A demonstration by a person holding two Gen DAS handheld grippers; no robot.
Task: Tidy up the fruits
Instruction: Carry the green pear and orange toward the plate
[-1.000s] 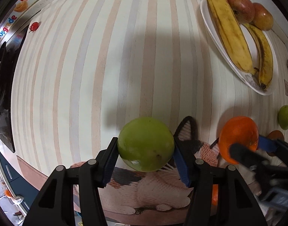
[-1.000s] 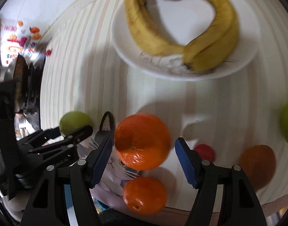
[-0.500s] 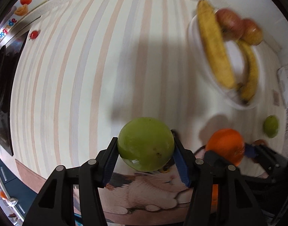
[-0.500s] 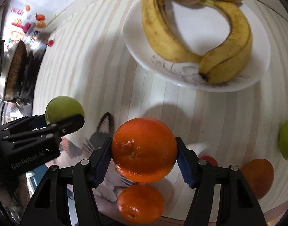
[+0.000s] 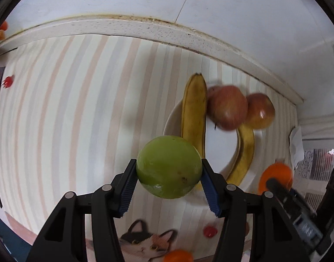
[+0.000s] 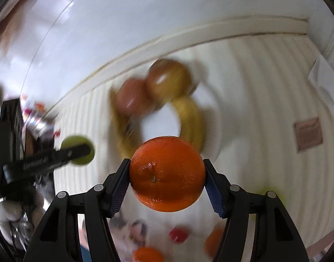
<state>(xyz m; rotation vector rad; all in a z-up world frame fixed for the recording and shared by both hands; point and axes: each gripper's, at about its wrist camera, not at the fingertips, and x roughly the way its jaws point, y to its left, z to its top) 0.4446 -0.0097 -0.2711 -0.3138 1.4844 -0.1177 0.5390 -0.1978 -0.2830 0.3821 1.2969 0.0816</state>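
Fruits: bananas [image 5: 194, 118] and apples [image 5: 228, 107] fill the white plate [image 5: 219, 150].

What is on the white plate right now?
On the white plate lie two bananas and two reddish apples. Its near-left part is covered by the green fruit in the left tool.

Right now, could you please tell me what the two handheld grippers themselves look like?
Both look alike: the left gripper and right gripper have angular black plastic fingers with triangular cut-outs, round silver pivot pins and ribbed blue pads. White lettering runs along the left gripper's side in the right wrist view, too blurred to read. No sleeves or cables are visible.
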